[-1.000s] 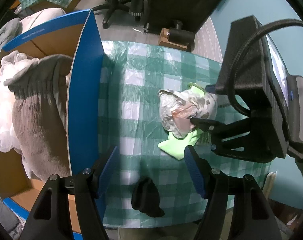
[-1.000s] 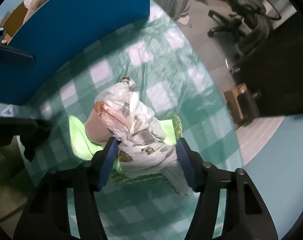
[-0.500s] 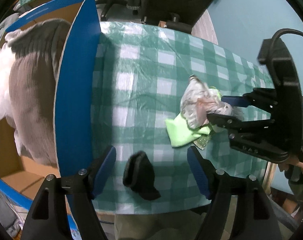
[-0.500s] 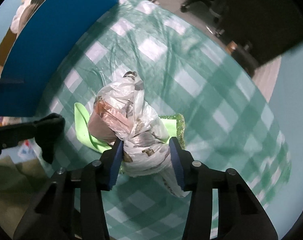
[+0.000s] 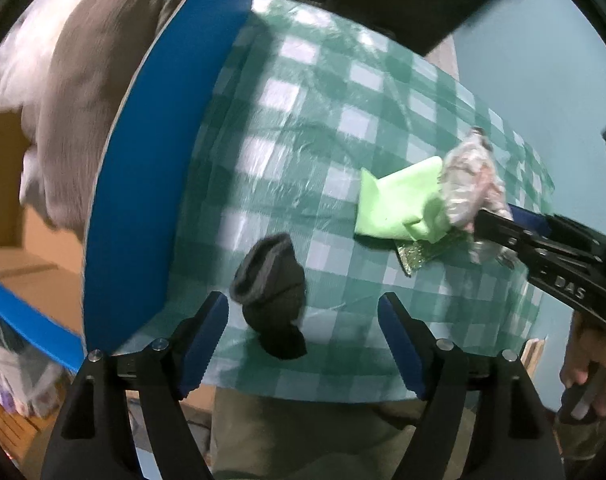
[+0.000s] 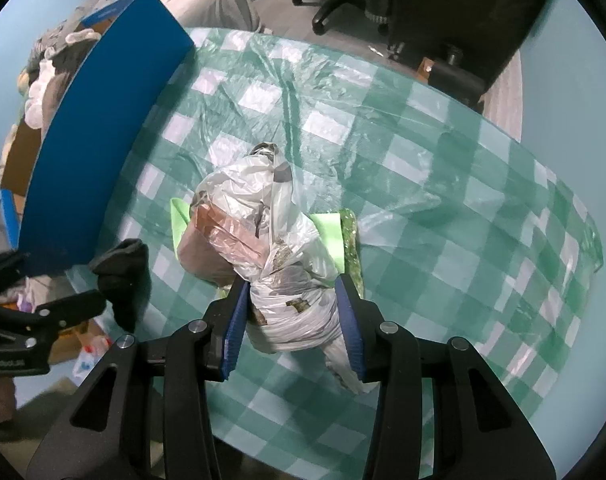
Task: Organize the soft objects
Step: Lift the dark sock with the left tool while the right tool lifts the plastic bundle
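Right gripper (image 6: 293,312) pinching plastic bag (image 6: 263,232), "DAS" on its arm; left gripper (image 5: 303,332) opening, empty.

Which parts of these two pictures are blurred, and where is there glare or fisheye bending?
Left wrist view: the grey cloth in the box is smeared by motion blur; the blue flap bows into a curve; the sock is fairly sharp.
Right wrist view: mostly sharp; pale glare on the wrinkled tablecloth; the bag is clear; corners black.

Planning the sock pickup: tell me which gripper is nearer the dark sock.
Left. The left gripper hangs right over the dark sock, fingers opening; the right gripper is off beside it, clamping the plastic bag.
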Demonstrator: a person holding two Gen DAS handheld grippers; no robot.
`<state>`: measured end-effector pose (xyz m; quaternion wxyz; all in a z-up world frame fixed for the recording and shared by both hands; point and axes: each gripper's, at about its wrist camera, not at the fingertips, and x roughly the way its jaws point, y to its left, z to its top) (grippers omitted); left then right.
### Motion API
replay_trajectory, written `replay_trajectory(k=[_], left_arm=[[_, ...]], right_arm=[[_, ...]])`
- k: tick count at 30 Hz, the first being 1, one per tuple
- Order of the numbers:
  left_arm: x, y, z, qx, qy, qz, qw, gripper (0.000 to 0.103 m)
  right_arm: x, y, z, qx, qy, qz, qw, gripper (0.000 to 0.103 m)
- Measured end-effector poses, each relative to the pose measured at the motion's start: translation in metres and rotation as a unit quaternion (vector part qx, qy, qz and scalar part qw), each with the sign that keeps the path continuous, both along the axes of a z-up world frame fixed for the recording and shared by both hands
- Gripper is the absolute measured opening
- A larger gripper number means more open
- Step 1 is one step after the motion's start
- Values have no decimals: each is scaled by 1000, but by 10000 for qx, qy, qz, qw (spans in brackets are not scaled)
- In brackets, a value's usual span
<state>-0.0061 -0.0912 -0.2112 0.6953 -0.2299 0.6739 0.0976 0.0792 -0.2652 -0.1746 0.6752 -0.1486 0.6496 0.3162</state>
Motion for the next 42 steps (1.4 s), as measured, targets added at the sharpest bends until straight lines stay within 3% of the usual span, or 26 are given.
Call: replay_trajectory(k=[5,15,20,28,42], left_arm=[[-9,0,-10,-7,83,346,9994,78],[-8,6,-34,344,244,531,9977,78],[-7,8,-44,392,383,428,9976,49],[-6,5,-48,434,330,145,9984,41],[21,-2,22,812,-277,-610,9944,40]], right_arm=[[-6,-9,5,69,-3,-35,10000,42],[-12,-25,7,106,22,-197,9997,42],[-13,-33,8,169,69,-371,9991,42],[-15,-39,13,173,35,-458,9988,42],[-12,-42,40,278,-62,-683,9973,42]])
